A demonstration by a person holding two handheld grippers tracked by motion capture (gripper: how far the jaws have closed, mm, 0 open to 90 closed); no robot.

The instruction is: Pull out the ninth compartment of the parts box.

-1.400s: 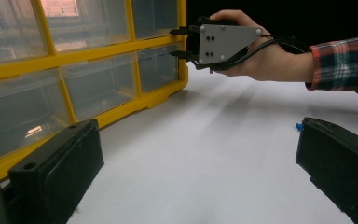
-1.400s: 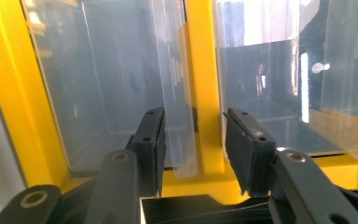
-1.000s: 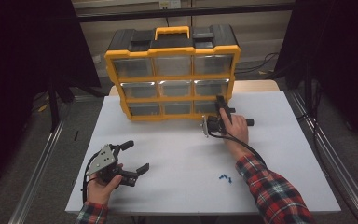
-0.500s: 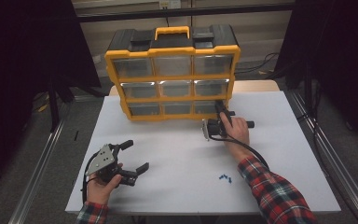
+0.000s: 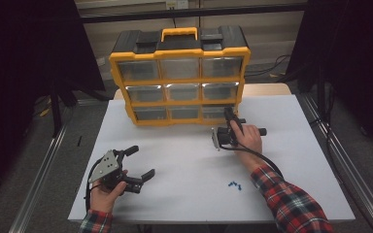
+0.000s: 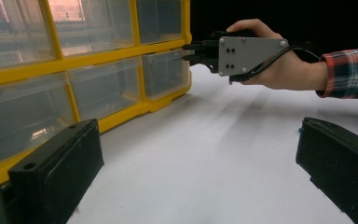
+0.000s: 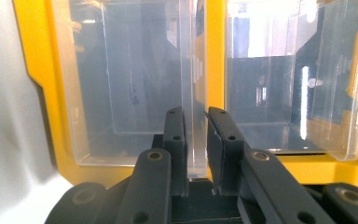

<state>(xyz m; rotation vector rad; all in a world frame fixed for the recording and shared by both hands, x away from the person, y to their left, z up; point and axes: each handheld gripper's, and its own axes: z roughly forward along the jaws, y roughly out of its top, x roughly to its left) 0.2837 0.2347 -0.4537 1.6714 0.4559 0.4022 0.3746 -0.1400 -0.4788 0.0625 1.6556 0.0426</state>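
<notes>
A yellow organizer [image 5: 179, 94] with clear drawers stands at the back of the white table [image 5: 189, 160]. My right gripper [image 5: 229, 114] lies on its side at the bottom right drawer [image 5: 217, 112]. Its jaws have just been closing, and the drawer's clear front lip [image 7: 195, 93] is between them with both pads against it. The left gripper view shows the right gripper [image 6: 187, 48] at that drawer [image 6: 165, 74]. My left gripper [image 5: 142, 161] rests open at the table's front left with nothing between its jaws.
Several small blue pieces [image 5: 234, 185] lie on the table in front of my right forearm. Metal rails [image 5: 342, 160] run along both sides of the table. The organizer's black lid and yellow handle [image 5: 178, 33] rise at the back.
The right hand has shifted only slightly at the drawer front. The left gripper has stayed where it was.
</notes>
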